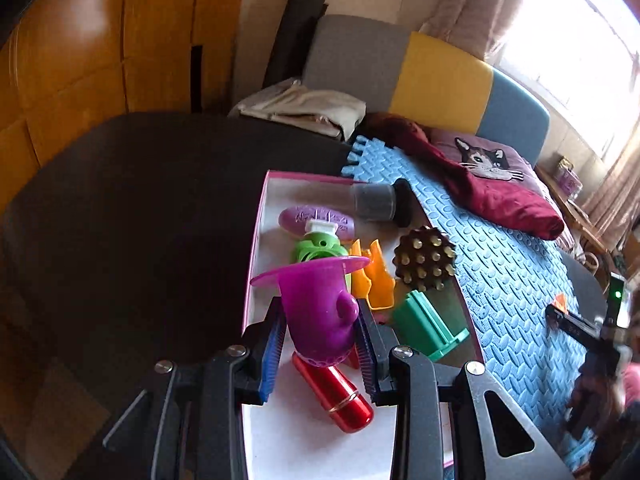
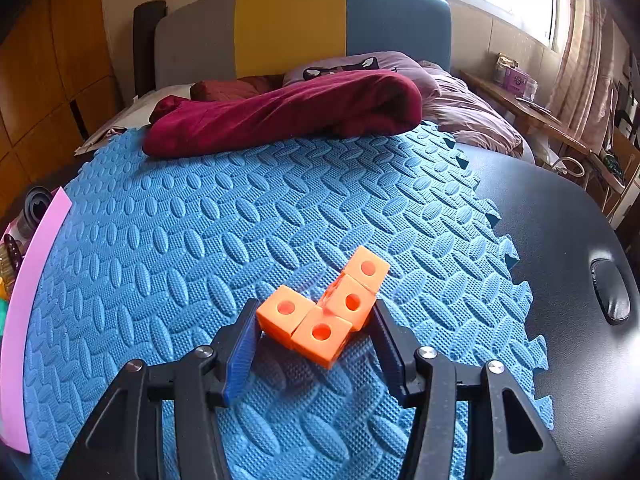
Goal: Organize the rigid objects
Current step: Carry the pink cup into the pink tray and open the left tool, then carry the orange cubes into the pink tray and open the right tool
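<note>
Purple rubbery flanged piece w/ a knob on its side (image 1: 320, 304) is clamped in the left claw (image 1: 322, 340), both blue ribbed pads (image 1: 274, 344) pressing its sides. It hangs above the white shallow box w/ pink rim (image 1: 256, 240), not touching the box floor as far as I can tell.

Box contents: red glossy metal cylinder (image 1: 336, 396) right under the purple piece, green ribbed plastic block (image 1: 428, 328) to the right, orange plastic scoop-like part (image 1: 374, 280), brown spiky ball w/ gold studs (image 1: 424, 260), lilac oval embossed piece (image 1: 316, 220), lime green part w/ white cap (image 1: 316, 248). Grey cylinder w/ black end (image 1: 380, 202) lies across the far box edge.

Box sits on the dark counter (image 1: 140, 200), just beside the blue textured foam mat (image 2: 200, 220).

Right claw (image 2: 316, 332) is clenched on the orange chain of holed plastic cubes (image 2: 324, 312): left pad touches the end cube, right pad touches the cube on the other side. Cubes are over the mat, near its right half; can't tell if they touch it.

Maroon folded cloth (image 2: 288, 112) lies at the mat's far edge.
</note>
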